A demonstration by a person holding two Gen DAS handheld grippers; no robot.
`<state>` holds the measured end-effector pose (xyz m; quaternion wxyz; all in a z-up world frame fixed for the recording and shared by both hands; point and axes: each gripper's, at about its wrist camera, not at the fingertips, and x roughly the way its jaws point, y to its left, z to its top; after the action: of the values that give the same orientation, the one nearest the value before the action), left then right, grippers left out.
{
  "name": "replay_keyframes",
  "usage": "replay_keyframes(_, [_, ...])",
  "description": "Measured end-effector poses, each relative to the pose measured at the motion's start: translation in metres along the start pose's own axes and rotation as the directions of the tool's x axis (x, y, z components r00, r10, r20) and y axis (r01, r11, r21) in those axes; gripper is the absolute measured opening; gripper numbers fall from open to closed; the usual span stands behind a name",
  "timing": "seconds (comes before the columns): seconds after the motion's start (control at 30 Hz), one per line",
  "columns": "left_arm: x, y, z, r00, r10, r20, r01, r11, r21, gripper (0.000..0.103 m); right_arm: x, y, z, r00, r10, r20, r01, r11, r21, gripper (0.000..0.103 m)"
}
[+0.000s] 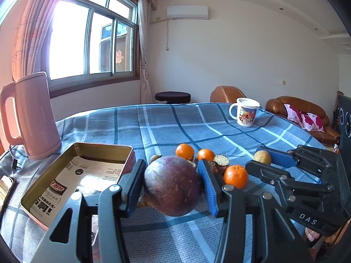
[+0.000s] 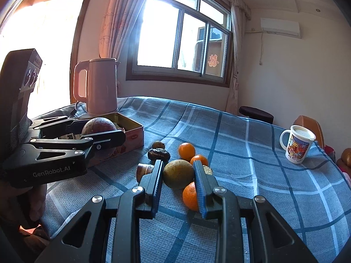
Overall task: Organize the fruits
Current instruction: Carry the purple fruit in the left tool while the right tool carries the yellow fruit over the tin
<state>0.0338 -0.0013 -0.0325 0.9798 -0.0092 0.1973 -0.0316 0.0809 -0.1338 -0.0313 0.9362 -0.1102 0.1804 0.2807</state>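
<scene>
Nearby, pink kettle (image 2: 102, 86) behind open tin (image 1: 72, 175), mug (image 1: 246, 114) far right

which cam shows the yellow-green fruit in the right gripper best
The right wrist view: the yellow-green fruit sits centred between the right gripper pads, whole outline visible. The left wrist view shows it only small and off to the side, partly behind the gripper's blue pad.

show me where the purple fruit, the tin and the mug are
purple fruit (image 1: 172, 186), left wrist view, middle of its skin between the pads
tin (image 1: 35, 191), left wrist view, its near left wall
mug (image 2: 298, 145), right wrist view, its printed side
</scene>
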Motion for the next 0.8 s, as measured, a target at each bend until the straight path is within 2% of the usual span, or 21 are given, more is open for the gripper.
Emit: replay_keyframes(0.8, [-0.011,0.044,0.012,0.993,0.113,0.021,-0.112,0.993,-0.041,0.051,0.021,0.035,0.052,0.996,0.080,0.042,-0.074,0.990,-0.121,0.029])
